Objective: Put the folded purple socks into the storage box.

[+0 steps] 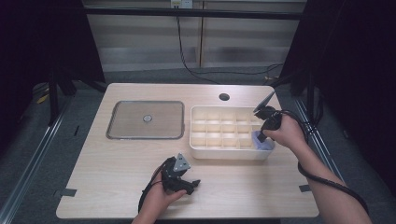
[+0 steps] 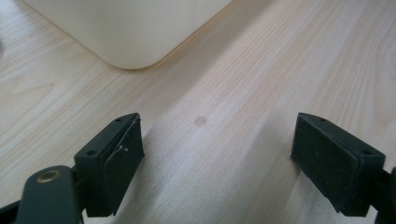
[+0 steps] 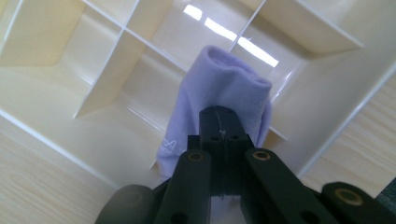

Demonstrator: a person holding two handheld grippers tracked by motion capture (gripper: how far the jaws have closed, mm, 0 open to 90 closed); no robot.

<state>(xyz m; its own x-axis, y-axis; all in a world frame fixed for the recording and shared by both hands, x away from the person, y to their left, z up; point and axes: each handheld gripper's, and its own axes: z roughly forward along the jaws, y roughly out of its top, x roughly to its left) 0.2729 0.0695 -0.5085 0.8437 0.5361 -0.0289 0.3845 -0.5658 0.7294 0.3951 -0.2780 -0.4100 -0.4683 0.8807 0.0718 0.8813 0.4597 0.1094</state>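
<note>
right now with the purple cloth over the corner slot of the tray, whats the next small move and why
Probably lower it a little further, then open the jaws. The right hand-held gripper is shut on the purple cloth, which hangs into the divided tray's near right corner slot but still bulges above the dividers, so letting go now might leave it draped over a wall.

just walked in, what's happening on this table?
A person works with two handheld grippers. The right gripper has its fingers shut on a lilac folded cloth and holds it in the near right corner cell of the cream plastic divided organiser tray. The left gripper rests open on the light wooden table, holding nothing. A square grey metal tray sits left of the organiser.
</note>
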